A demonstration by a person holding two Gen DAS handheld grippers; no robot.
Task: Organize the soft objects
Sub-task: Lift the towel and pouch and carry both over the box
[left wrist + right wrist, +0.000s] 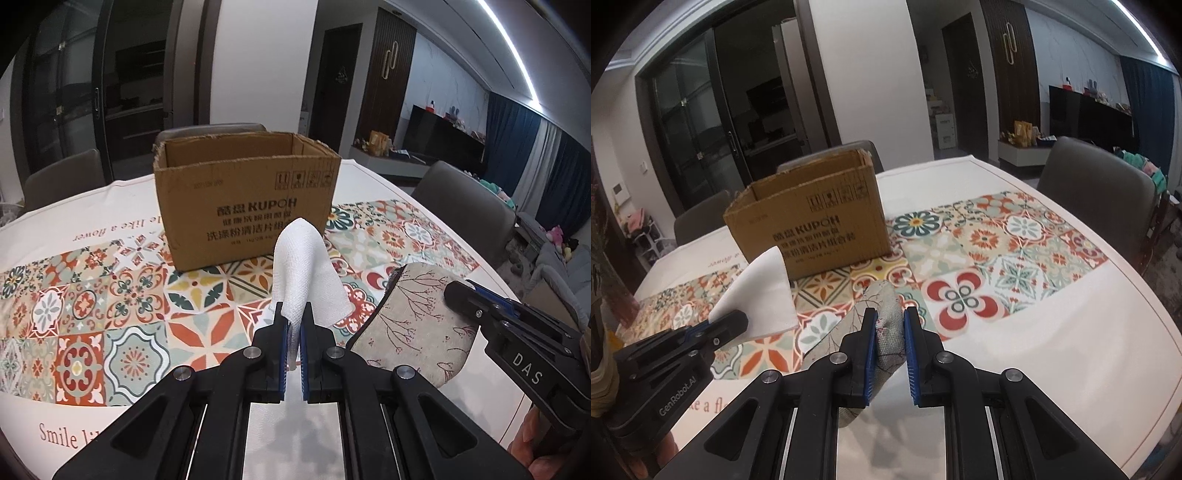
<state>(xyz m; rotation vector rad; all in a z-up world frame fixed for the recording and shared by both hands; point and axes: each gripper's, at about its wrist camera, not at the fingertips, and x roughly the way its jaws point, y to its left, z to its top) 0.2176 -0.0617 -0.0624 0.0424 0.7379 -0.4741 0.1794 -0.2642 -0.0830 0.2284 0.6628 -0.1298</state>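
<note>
1. 2 soft items are in hand at once, so by my read this is the carry step: both picked up, neither yet in the cardboard box [243, 199].
2. L gripper [294, 325]: jaws all but fully closed, pinching the white cloth [306, 269] by its lower part; the cloth stands up past the fingertips in a folded peak, off the table [424, 177].
3. R gripper [890, 325]: jaws nearly closed, clamped on the patterned fabric pouch [886, 328]; the rest of it trails back under the jaws.
4. Box sits open-topped on the tiled tablecloth [110, 295], ahead of both grippers and apart from them. Inside not visible, so contents unknown.
5. Next move, likely: bring each gripper fwd and over the box rim, then open the jaws so the item drops in. 1 at a time seems safer, as both tools are close together.
6. Look: cloth is plain white w/ a waffle-like weave, limp. Pouch is beige w/ dark branch print and small red dots, padded-looking.
</note>
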